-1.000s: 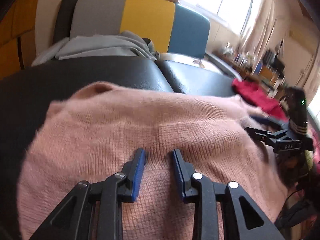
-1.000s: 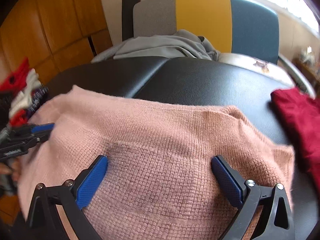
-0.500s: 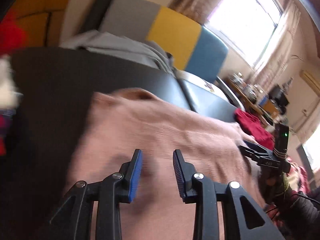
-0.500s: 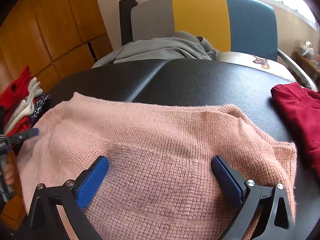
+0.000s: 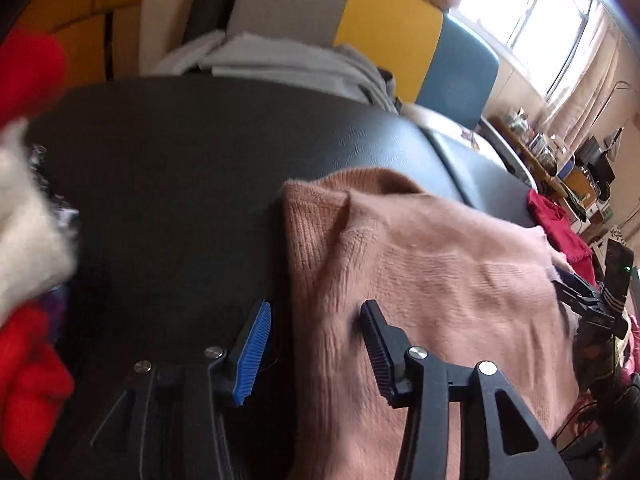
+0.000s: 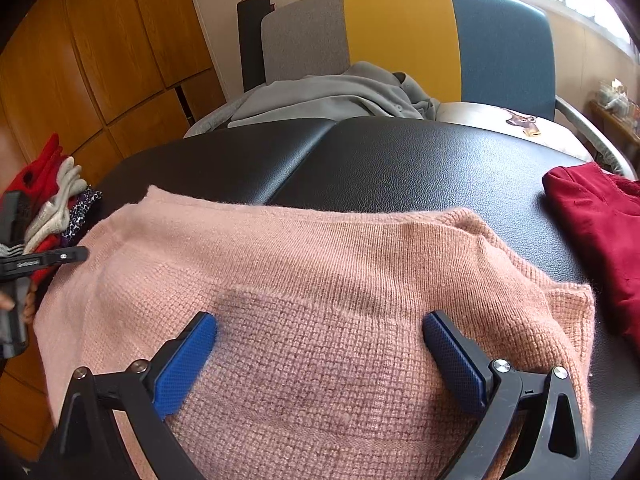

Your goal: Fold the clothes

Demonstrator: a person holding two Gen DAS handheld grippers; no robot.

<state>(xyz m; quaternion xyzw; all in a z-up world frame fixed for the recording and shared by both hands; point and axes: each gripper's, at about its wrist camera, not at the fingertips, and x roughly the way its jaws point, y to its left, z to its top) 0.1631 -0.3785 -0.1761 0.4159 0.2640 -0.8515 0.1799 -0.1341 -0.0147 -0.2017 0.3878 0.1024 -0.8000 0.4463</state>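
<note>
Pink knitted wool, a folded sweater (image 6: 320, 300), lies on the black padded leather surface (image 6: 400, 160), filling the near half of the right wrist view; the right tongs (image 6: 320, 344) stand wide apart over it, blue pads (image 6: 188, 356) spread toward 8 and 4 o'clock with nothing gripped between them; whether the tips touch the knit, I cannot tell.

Seen from the left wrist, the same pink sweater (image 5: 420, 280) spreads from the centre toward 3 o'clock, its left edge running down between the fingers; the left tongs (image 5: 312, 344) are parted to a middling gap, the left pad (image 5: 252, 352) over bare black surface (image 5: 180, 180), the right finger over the knit, holding nothing; the right tongs (image 5: 584, 300) show at 3 o'clock, at the sweater's far edge.

A dark red garment (image 6: 596, 232) lies on the surface at 3 o'clock, apart from the sweater; a pile of red, white and patterned clothes (image 6: 52, 200) sits at 9 o'clock off the surface's edge, with the left tongs (image 6: 40, 258) just before it; at 12 o'clock a grey, yellow and blue chair (image 6: 404, 44) carries a rumpled grey garment (image 6: 332, 96).
</note>
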